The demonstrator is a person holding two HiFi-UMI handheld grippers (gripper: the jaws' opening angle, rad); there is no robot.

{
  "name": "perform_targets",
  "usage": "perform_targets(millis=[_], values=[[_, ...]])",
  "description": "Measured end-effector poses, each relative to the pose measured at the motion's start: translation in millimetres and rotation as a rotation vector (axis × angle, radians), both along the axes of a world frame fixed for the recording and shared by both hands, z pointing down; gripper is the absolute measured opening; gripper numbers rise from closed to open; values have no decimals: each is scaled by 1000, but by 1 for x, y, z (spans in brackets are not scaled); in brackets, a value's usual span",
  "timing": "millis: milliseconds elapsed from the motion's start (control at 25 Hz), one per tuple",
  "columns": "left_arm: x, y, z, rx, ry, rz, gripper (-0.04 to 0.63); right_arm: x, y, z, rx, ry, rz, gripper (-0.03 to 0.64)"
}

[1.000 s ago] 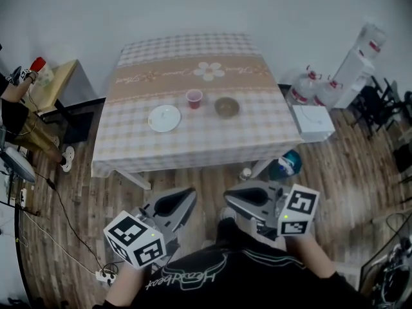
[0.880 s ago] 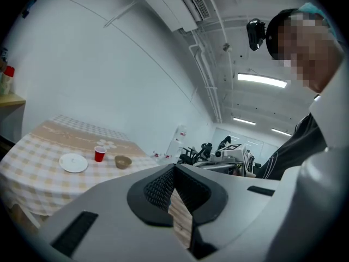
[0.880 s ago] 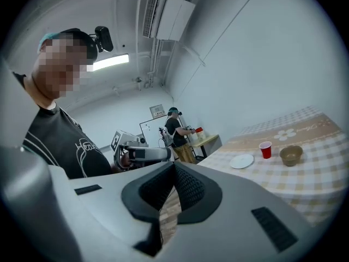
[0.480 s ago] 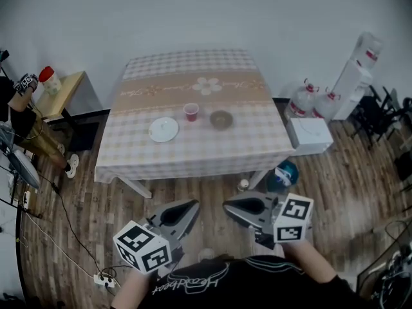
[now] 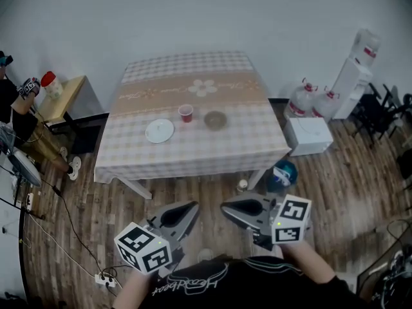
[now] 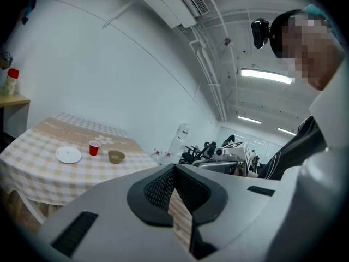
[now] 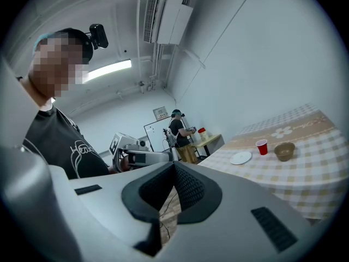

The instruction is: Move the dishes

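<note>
Well, the dishes sit in a loose row on the table (image 5: 193, 156), a little nearer my edge than the wall: a white plate (image 5: 159, 131) to the left, a red cup (image 5: 186, 113) just beside it, and a brown bowl (image 5: 215, 120) to the right of the cup. All three are upright and apart from one another, on the checked cloth just below the flower band.

Both grippers are well away from them, held low and close to my body over the wood floor. The left gripper (image 5: 191, 206) has its jaws together at the tips, with only floor showing behind the pads and nothing held. The right gripper (image 5: 226, 208) is the same, closed and empty.

As I judge it, no grasp is in hand. This fits two stages equally: dishes waiting where they are to be taken from, or dishes already set where they belong with me standing back. I cannot settle which.

Should a dish need lifting, it would call for closing the gap to the table and parting the jaws. The flat plate would need a rim pinch.
</note>
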State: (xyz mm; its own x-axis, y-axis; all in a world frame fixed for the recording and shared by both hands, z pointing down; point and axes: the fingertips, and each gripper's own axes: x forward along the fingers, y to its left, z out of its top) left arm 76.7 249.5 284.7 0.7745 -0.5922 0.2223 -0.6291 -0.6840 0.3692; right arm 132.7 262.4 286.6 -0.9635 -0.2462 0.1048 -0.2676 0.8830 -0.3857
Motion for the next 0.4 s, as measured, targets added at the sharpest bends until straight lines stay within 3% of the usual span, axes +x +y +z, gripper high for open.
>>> perform_targets(millis=[400], values=[[3, -6, -4, 8, -9, 20, -3, 3, -5, -2, 4, -10, 19, 11]])
